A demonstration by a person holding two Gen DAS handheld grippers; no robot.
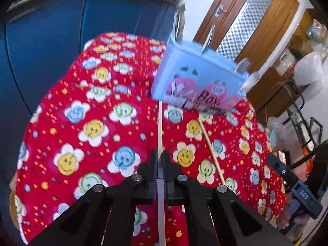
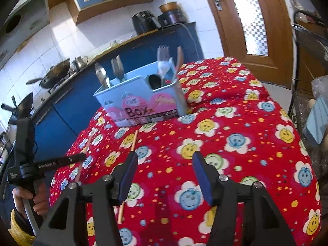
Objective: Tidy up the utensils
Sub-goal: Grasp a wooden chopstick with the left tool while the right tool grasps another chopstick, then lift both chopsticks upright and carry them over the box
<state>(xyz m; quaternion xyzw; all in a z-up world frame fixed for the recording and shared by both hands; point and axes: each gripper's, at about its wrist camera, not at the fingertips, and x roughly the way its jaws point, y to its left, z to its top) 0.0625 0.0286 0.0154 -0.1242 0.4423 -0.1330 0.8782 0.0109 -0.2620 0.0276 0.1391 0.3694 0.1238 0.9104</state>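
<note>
A light blue utensil box [image 1: 196, 78] marked "Box" stands on the red flowered tablecloth [image 1: 92, 123]; it also shows in the right wrist view [image 2: 141, 100], holding forks, spoons and a spatula. My left gripper [image 1: 160, 157] is shut on a pale chopstick [image 1: 160, 127] that points toward the box, held above the cloth. A second chopstick [image 1: 211, 147] lies on the cloth to its right; in the right wrist view it [image 2: 134, 140] lies in front of the box. My right gripper [image 2: 164, 164] is open and empty above the cloth.
Blue kitchen cabinets [image 2: 67, 106] with woks on a stove stand behind the table. A wooden door [image 2: 248, 20] is at the back right. A metal rack [image 1: 303, 123] with bags stands to the right of the table.
</note>
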